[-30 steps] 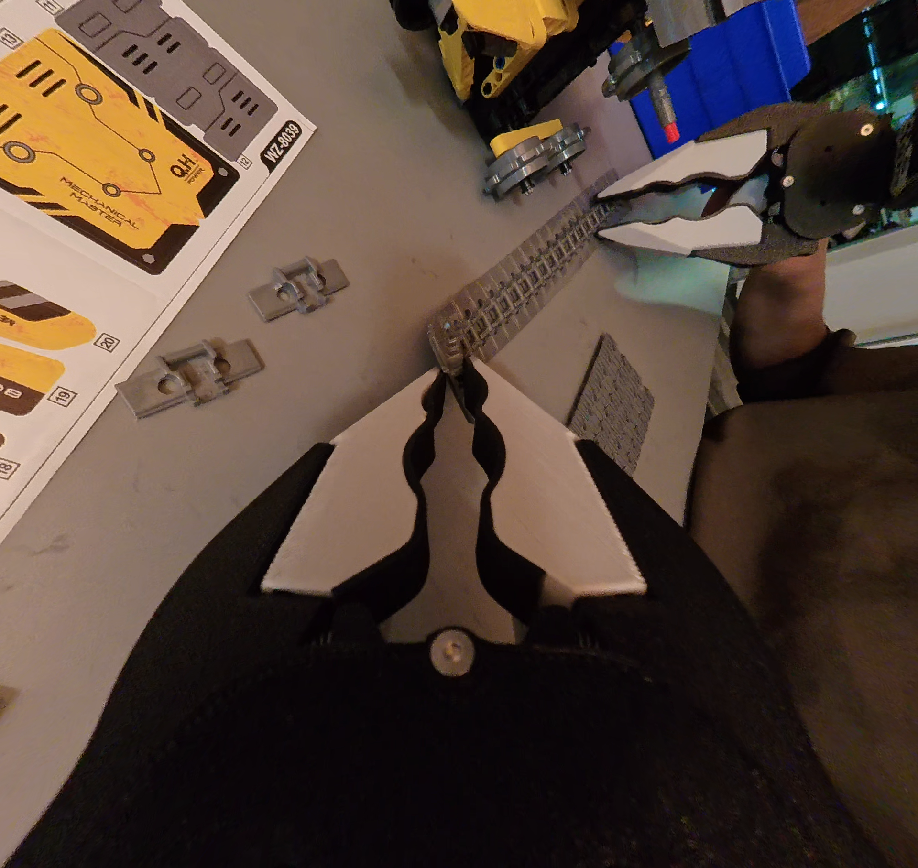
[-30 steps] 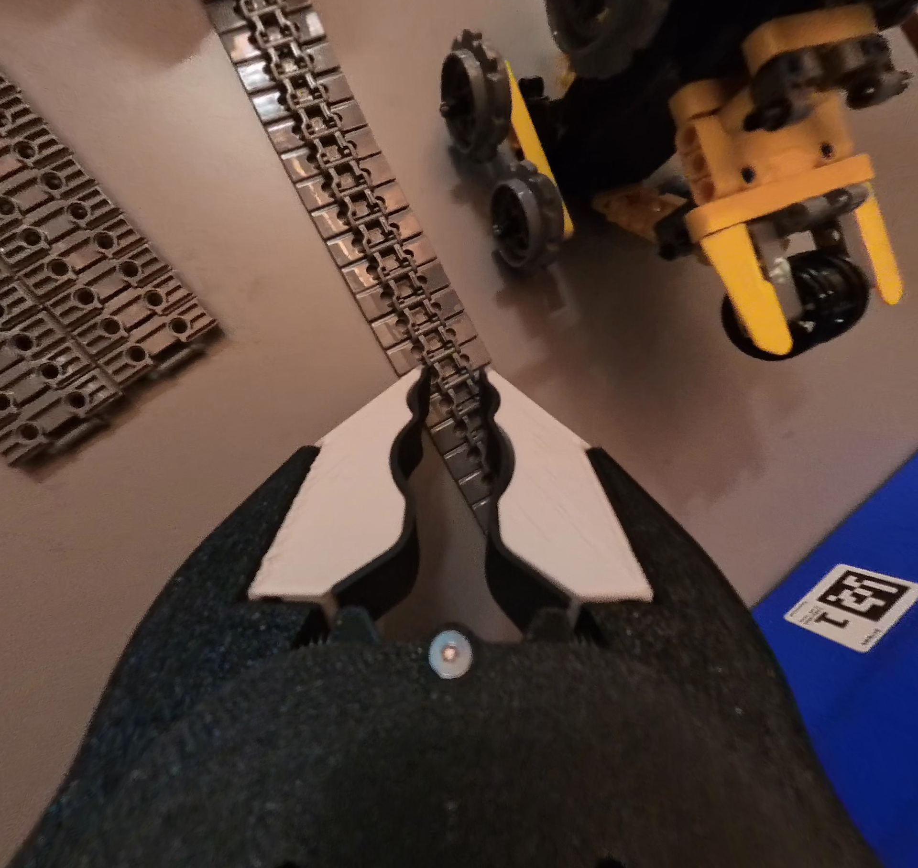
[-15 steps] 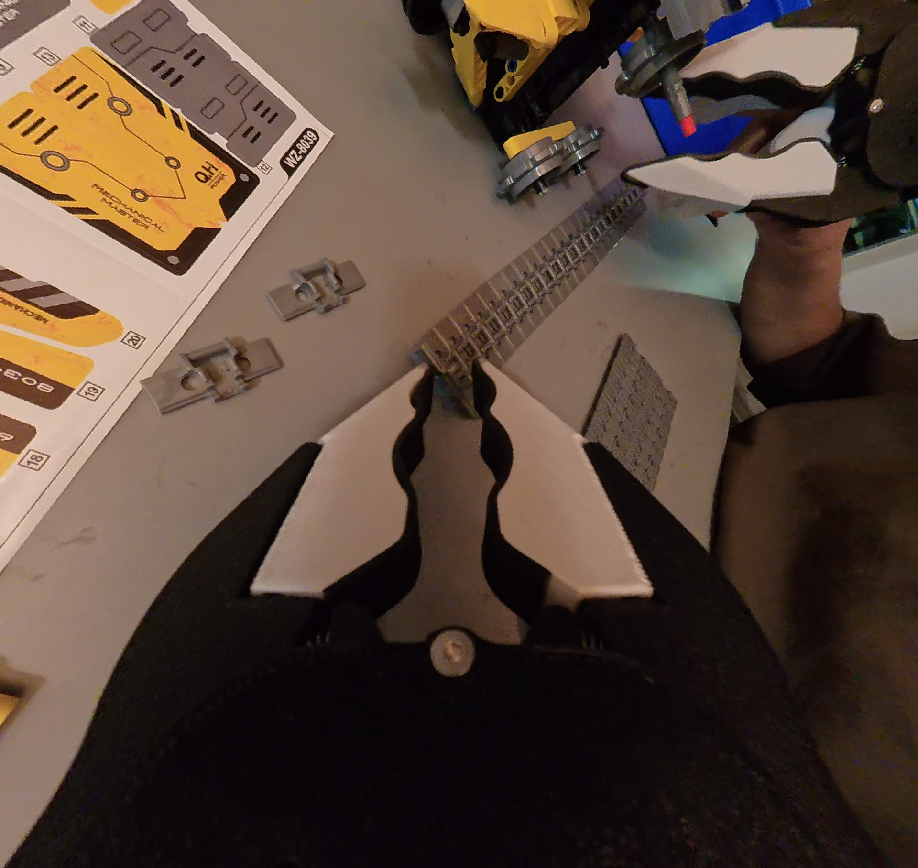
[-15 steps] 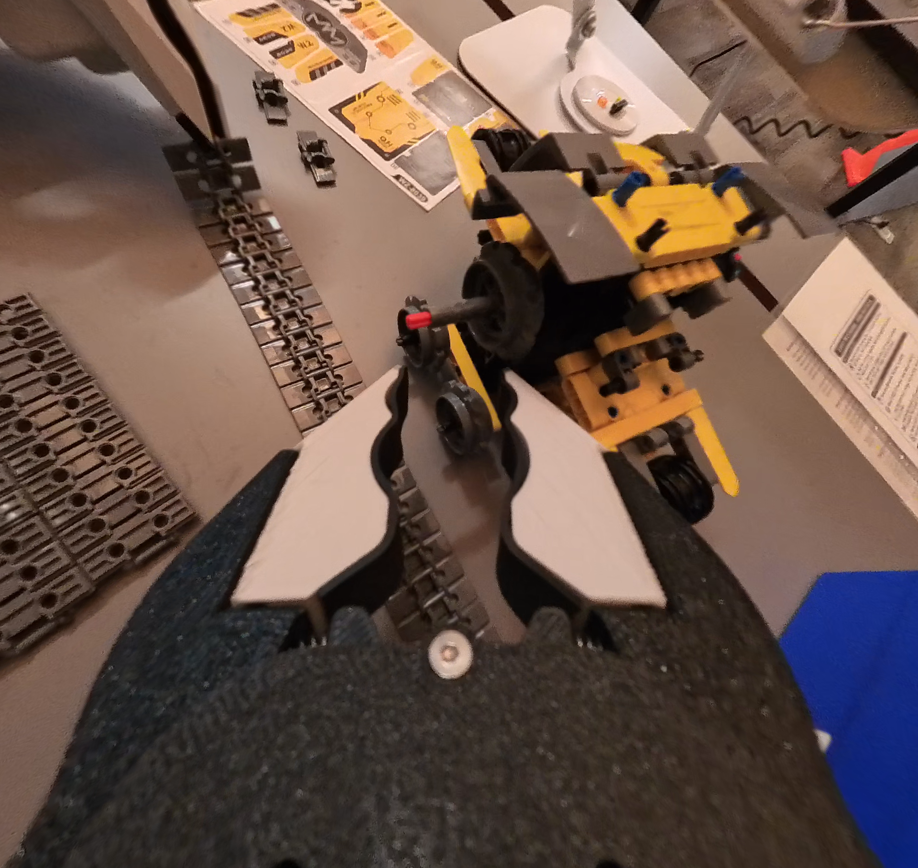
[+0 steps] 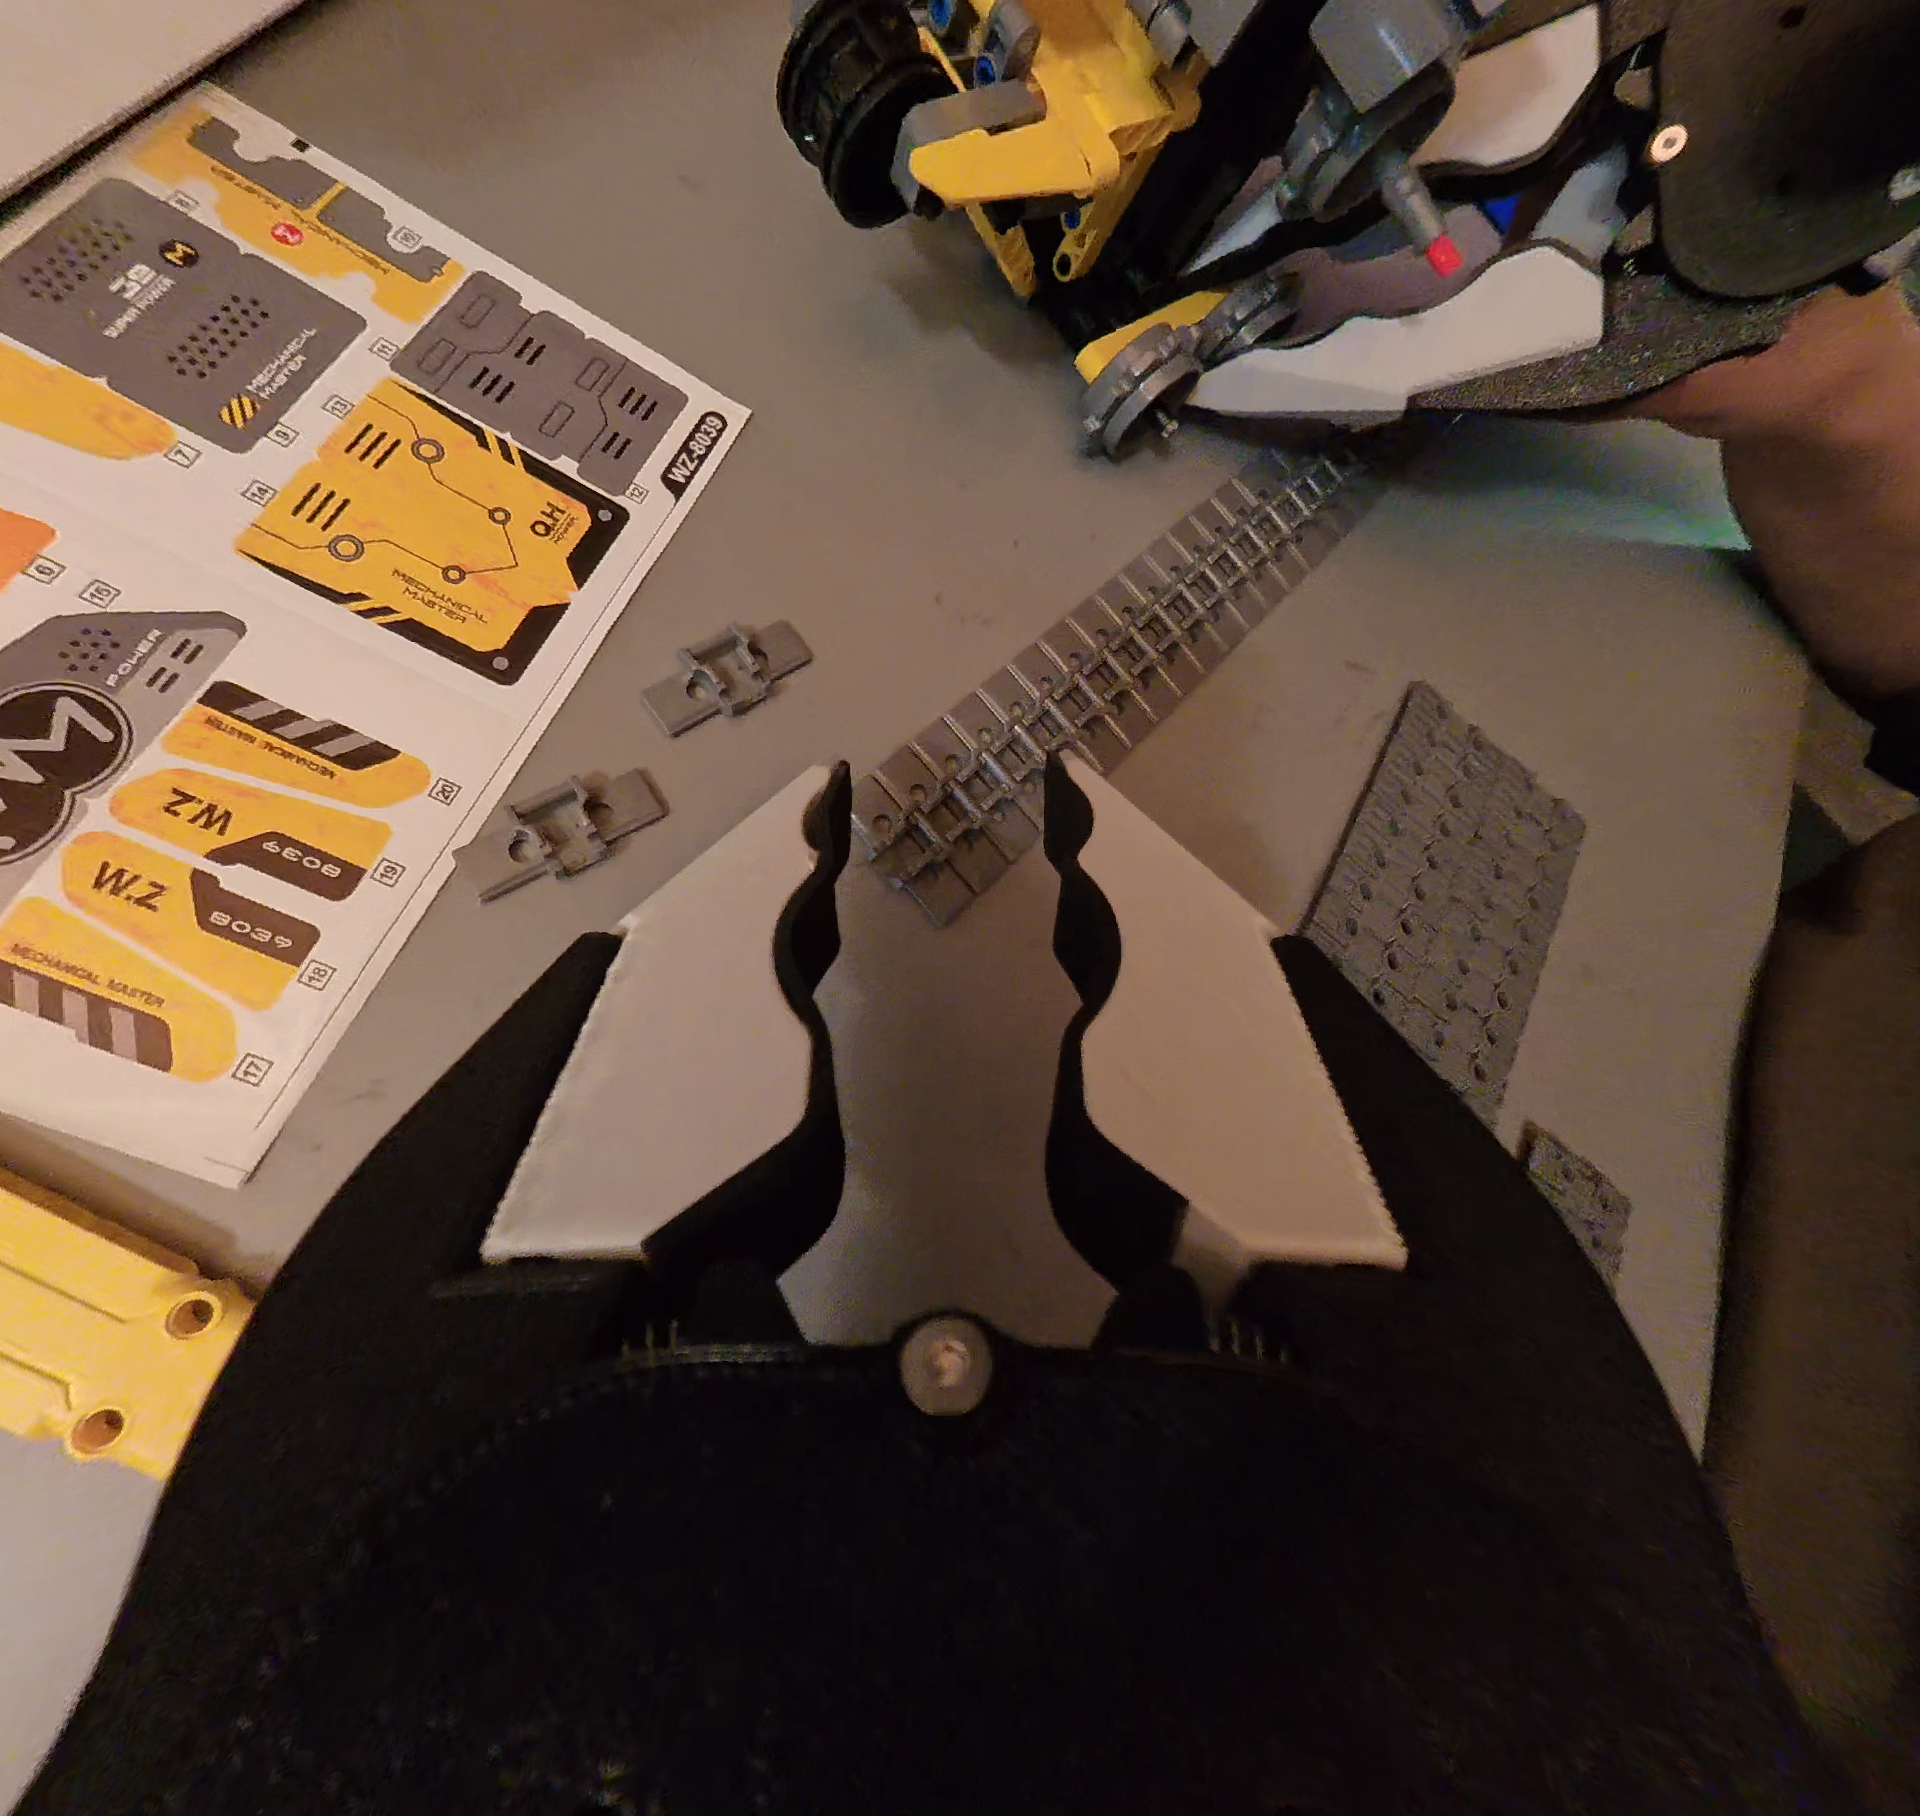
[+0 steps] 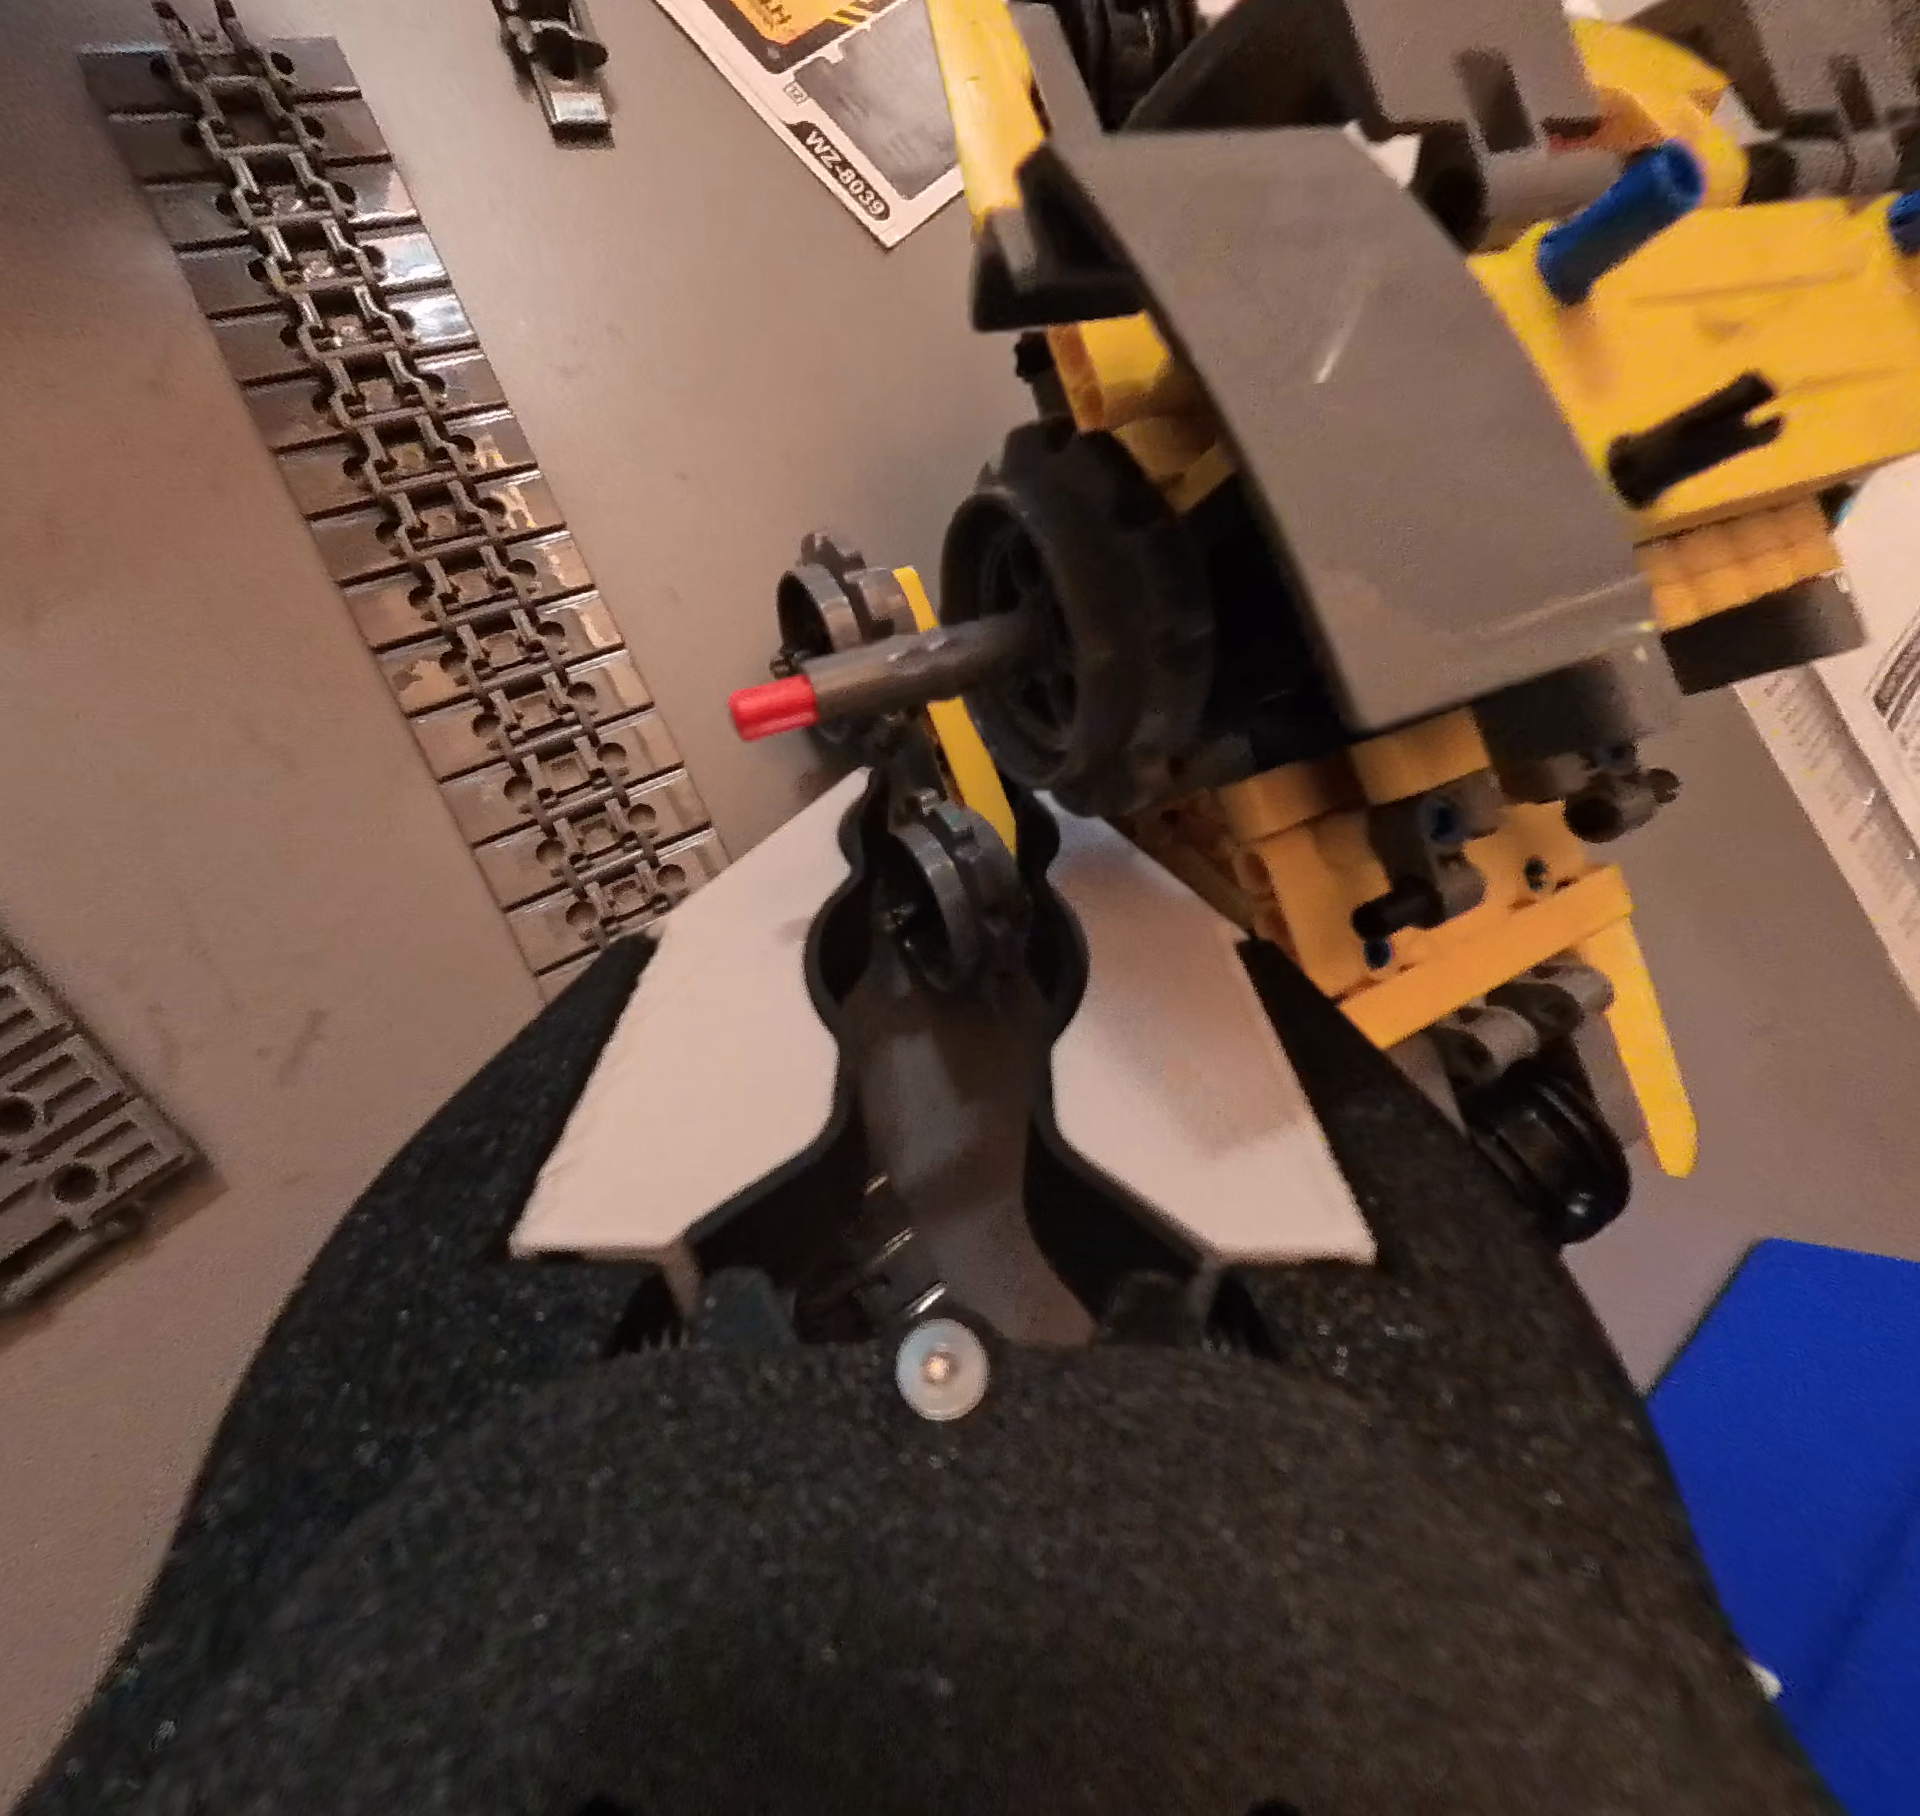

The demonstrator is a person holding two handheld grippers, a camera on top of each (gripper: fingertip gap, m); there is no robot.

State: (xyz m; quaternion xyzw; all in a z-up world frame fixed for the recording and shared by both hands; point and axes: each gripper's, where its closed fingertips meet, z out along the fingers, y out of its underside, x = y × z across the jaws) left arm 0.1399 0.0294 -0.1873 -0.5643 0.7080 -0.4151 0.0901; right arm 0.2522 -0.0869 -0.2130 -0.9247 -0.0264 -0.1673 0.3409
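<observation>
The long grey plastic track strip of linked tread plates [image 5: 1091,686] lies flat on the grey counter [image 5: 883,208], running diagonally from the left tool [image 5: 940,779] toward the yellow and grey brick-built vehicle model [image 5: 1049,83]. The left tool hangs open just above the strip's near end, its two white fingers [image 5: 717,987] spread to either side of the last links and gripping nothing.

At the strip's far end stands the model, with a black rubber wheel [image 6: 1081,644] and a grey axle with a red tip [image 6: 769,706] sticking out of its side. The right tool [image 6: 951,821] has its fingers on either side of a small dark grey toothed wheel [image 6: 940,893] low on the model's side, beside a yellow strut; whether they actually clamp it cannot be told. A second toothed wheel [image 6: 821,603] sits just beyond it, nearer the strip.

Left of the strip lie two loose grey single track links [image 5: 727,675], apart from each other, and beyond them a white sticker sheet with yellow and grey decals [image 5: 312,571]. Right of the strip lies a flat grey mat of joined track plates [image 5: 1444,883]. A yellow beam piece with round holes [image 5: 94,1351] lies well left of the strip's near end, below the sheet. A blue flat surface [image 6: 1808,1506] shows beside the model, on the side away from the strip.
</observation>
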